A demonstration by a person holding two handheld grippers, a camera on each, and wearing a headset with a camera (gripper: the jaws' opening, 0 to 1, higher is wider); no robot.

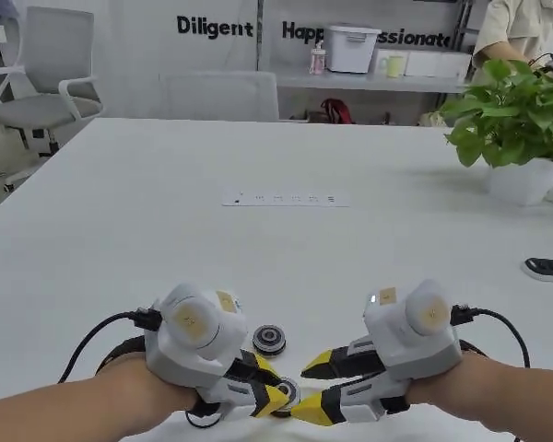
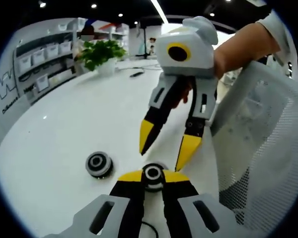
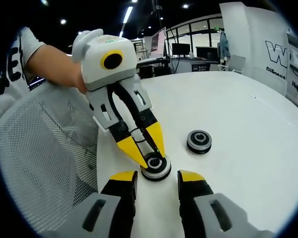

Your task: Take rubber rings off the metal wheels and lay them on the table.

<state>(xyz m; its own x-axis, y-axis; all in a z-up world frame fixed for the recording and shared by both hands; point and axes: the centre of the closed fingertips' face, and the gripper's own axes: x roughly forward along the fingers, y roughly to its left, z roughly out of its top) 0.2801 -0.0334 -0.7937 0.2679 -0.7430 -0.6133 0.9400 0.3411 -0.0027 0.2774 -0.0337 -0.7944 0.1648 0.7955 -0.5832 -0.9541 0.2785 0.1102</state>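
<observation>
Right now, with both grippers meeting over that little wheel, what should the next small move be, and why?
Probably close the right gripper onto the black rubber ring of the wheel. The left gripper holds that wheel steady on the table, the right gripper's jaws stand open on either side of it, and the ring is not yet off.

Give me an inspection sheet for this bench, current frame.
Surface: white table, no loose rings seen.
Job's things: held wheel, ring on; second wheel free on table, ring on.
Clutter: potted plant, black device, socket panel.
Grippers: left hand-held gripper shut on held wheel; right hand-held gripper open beside it.
Cables: black cable from each gripper.
Surroundings: chairs, shelf, a person.
</observation>
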